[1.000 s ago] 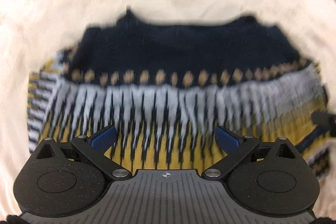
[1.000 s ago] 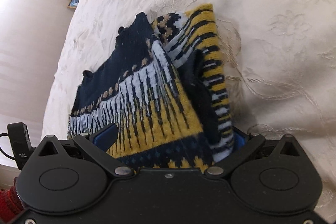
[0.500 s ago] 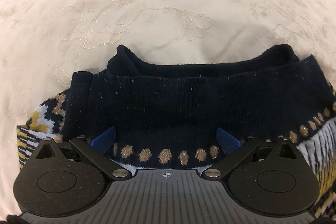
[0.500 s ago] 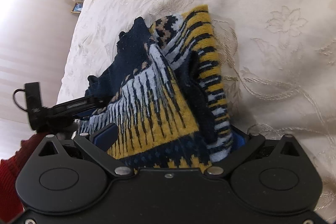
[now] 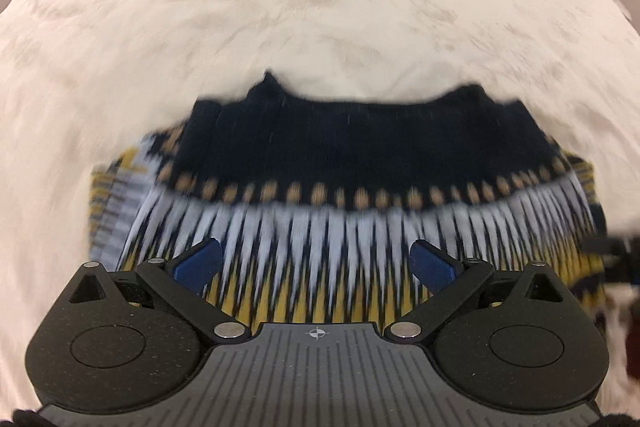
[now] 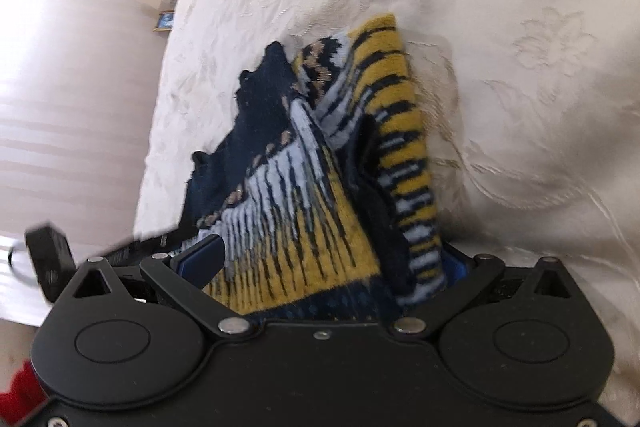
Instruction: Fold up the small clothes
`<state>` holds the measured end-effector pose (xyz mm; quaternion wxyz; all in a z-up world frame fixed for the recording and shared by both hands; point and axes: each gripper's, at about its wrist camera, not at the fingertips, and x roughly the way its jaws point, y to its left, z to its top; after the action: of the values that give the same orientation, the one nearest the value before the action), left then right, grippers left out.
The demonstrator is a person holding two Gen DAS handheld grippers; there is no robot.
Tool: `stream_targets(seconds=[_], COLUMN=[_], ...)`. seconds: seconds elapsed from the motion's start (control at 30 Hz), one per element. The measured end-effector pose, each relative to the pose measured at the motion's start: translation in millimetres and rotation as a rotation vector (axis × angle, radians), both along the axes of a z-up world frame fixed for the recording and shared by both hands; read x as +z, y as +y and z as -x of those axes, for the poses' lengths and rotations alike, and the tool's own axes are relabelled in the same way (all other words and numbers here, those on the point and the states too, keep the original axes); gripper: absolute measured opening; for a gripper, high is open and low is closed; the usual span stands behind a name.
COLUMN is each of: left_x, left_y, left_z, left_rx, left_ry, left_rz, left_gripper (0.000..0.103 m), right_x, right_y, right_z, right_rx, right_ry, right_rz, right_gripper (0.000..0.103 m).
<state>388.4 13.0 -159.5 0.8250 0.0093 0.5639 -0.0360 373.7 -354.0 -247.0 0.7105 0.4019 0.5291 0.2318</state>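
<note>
Navy, mustard and pale-blue knit: the small sweater [image 5: 360, 211] lies on a cream embroidered bedspread [image 5: 304, 11], its dark collar band at the far edge and the patterned body toward the camera. The left tool [image 5: 316, 263] hovers over the yellow part with its blue pads [image 5: 196, 261] spread wide apart and nothing between them; the view is motion-blurred, so whether it touches the knit cannot be told. The right tool [image 6: 320, 259] sits at the sweater's [image 6: 320, 163] side, with a bunched, doubled-over edge of fabric filling the space between its fingers. That looks like a grip on the knit, yet the jaws stand wide and the right pad is hidden, so I cannot tell if it is truly clamped.

The step in hand appears to be a side or sleeve fold, the right edge raised off the bedspread [image 6: 500, 27]. Next would likely be carrying that edge across the body and laying it flat, with the left tool pinning or smoothing the middle. No containers are in view.
</note>
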Motion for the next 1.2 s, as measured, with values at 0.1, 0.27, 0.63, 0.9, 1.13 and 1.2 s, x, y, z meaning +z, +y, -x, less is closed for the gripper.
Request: stream_targets(seconds=[0.1, 0.27, 0.63, 0.9, 1.13, 1.2], left_x=[2, -1, 8, 16, 20, 20], left_y=[1, 17, 44, 66, 92, 102], left_z=[22, 47, 64, 77, 90, 93], left_rx=[0.028, 0.073, 0.087, 0.083, 0.082, 0.084], left_ry=[0.036, 0.096, 0.082, 0.052, 0.04, 0.039], left_rz=[-0.003, -0.011, -0.029, -0.008, 0.04, 0.053], left_gripper=[0.102, 0.102, 0.102, 0.102, 0.102, 0.102], right_x=[-2, 4, 56, 86, 112, 118], right_y=[2, 9, 58, 88, 120, 129], right_z=[-6, -5, 2, 12, 18, 21], right_rx=[0.027, 0.047, 0.086, 0.054, 0.05, 0.047], right_ry=[-0.014, -0.024, -0.087, -0.116, -0.136, -0.142], right_rz=[-0.023, 0.003, 0.323, 0.412, 0.486, 0.499], right_gripper=[0.103, 0.075, 0.035, 0.034, 0.033, 0.033])
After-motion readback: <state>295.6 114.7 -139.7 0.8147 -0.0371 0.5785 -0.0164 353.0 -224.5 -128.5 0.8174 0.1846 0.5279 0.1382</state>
